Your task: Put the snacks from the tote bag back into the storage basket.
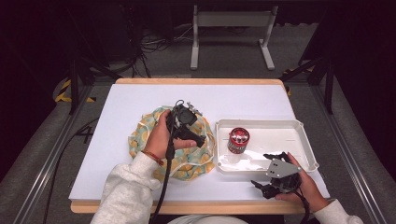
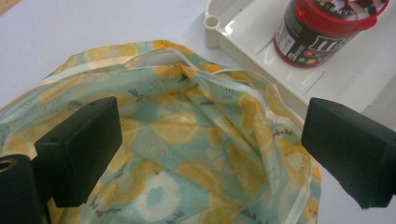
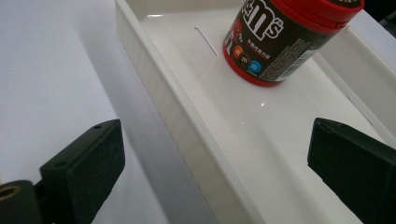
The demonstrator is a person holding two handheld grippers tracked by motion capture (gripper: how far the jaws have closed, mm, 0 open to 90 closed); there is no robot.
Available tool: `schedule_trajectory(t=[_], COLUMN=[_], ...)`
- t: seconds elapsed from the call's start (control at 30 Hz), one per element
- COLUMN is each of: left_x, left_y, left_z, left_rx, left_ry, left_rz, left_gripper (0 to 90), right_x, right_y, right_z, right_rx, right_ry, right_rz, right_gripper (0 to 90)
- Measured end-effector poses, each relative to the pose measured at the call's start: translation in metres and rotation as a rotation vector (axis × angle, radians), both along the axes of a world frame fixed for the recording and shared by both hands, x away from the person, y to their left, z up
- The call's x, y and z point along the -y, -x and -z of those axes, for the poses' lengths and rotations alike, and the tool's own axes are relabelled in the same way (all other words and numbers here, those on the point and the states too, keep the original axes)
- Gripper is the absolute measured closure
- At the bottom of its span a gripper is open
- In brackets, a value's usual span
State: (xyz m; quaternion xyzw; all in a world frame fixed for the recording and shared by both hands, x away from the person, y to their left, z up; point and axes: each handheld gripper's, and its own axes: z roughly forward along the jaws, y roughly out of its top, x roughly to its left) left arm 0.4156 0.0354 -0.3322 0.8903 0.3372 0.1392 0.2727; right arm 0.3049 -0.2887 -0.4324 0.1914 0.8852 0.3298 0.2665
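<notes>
A round cloth cover (image 1: 140, 135) printed with yellow lemons on pale green lies crumpled on the white table. My left gripper (image 1: 194, 137) hovers over its right half with its jaws open; in the left gripper view (image 2: 210, 140) only the cloth (image 2: 187, 135) shows between them. A red and brown M&M's can (image 1: 238, 140) stands upright in the left part of a white tray (image 1: 303, 140). My right gripper (image 1: 265, 171) is open at the tray's front edge. In the right gripper view (image 3: 210, 154) its jaws straddle the tray wall (image 3: 154, 79), and the can (image 3: 275, 42) is farther ahead.
The tray (image 2: 224, 32) sits just right of the cloth, with the can (image 2: 322, 32) near its left end. The white table top (image 1: 140, 98) has bare room at the back and left. Metal frame legs and cables stand on the floor beyond the table.
</notes>
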Motion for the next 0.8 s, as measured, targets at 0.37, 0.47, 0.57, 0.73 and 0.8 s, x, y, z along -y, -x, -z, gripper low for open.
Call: schedule_trajectory(t=[0.37,0.47,0.57,0.73,0.8], left_x=[-0.026,-0.034,-0.038,-0.052,-0.057], left_y=[0.004,0.006,0.007,0.011,0.012], left_z=[0.005,0.006,0.007,0.009,0.01], left_rx=[0.007,0.015,0.016,0.036,0.041], left_ry=[-0.008,-0.016,-0.016,-0.02,-0.019], left_rz=[-0.01,-0.007,-0.011,-0.012,-0.015], left_gripper=[6.3,6.4,6.4,6.5,6.5], right_x=[0.0,0.0,-0.001,-0.001,-0.001], right_y=[0.0,0.0,0.0,0.0,0.0], right_z=[0.0,0.0,0.0,0.0,0.001], right_rx=[-0.002,-0.002,-0.003,-0.002,-0.004], right_ry=[0.004,0.005,0.005,0.008,0.008], right_rz=[0.001,0.001,0.0,-0.002,0.0], right_gripper=[4.8,4.7,4.7,4.8,4.7])
